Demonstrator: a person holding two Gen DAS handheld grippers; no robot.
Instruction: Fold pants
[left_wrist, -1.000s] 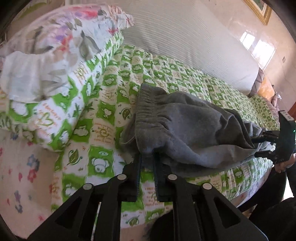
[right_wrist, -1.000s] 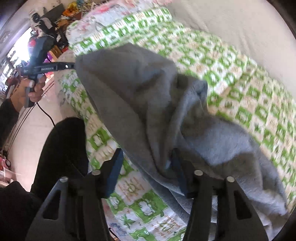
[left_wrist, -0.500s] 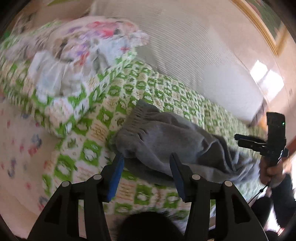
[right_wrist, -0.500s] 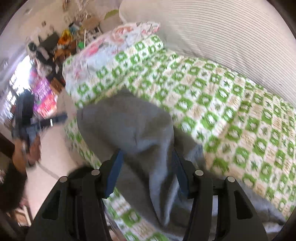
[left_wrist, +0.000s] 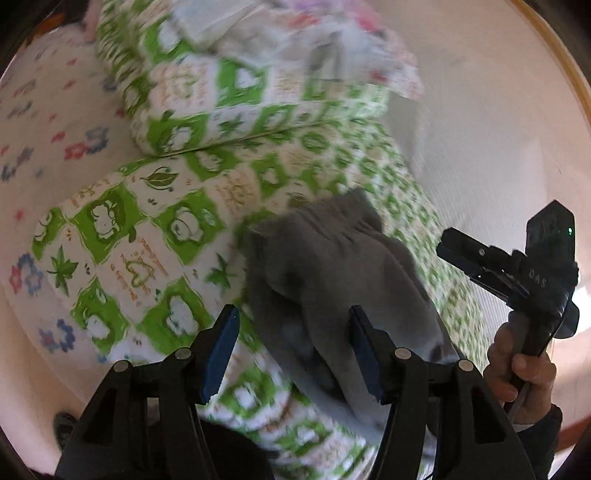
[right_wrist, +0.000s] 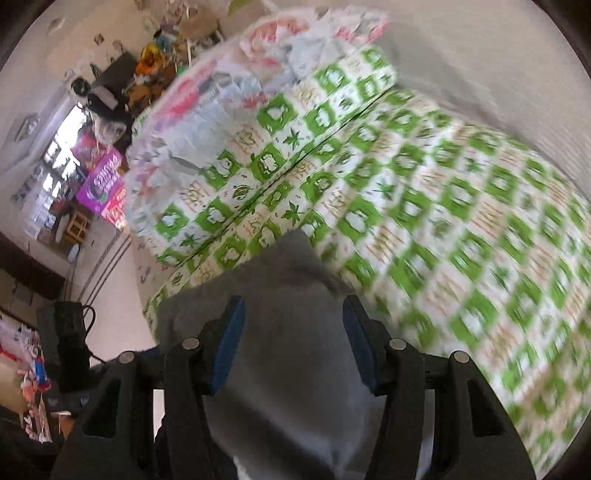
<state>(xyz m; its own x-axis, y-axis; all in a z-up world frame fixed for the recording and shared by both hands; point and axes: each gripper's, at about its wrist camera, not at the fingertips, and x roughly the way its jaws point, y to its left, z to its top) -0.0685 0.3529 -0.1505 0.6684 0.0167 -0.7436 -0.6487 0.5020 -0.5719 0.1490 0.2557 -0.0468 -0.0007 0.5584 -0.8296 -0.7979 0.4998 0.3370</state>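
Green-and-white checked cover (left_wrist: 110, 236), soft and quilted, printed with leaves and small cartoon figures, spread over a padded seat. At 12 o'clock in the left view, a plump cushion (left_wrist: 207, 110) in the same print, topped with crumpled floral cloth (left_wrist: 295, 33). At 5 o'clock on the cover, grey pants (left_wrist: 332, 266): thick, fleecy, bunched in a rumpled heap, with the gathered elastic waistband towards 12.

Left gripper (left_wrist: 291, 343) at 6 o'clock, black fingers with blue pads (left_wrist: 221, 347) spread wide and pressing on nothing, with the heap seen between and beyond them. At 3 o'clock, a hand (left_wrist: 517, 373) around the right gripper's handle, fingers clear of the cloth.

Right gripper (right_wrist: 291, 339) likewise parted and gripping nothing, with grey fleece filling the gap behind the pads.

Against a second ago: left jaws then nearly closed at the pants' near edge, lately opening. Cushion swung from 10 o'clock to 12 as the view rolled. Right gripper then at the far end of the pants, now nearer the waistband; fleece then draped across its right-side finger, now lower.
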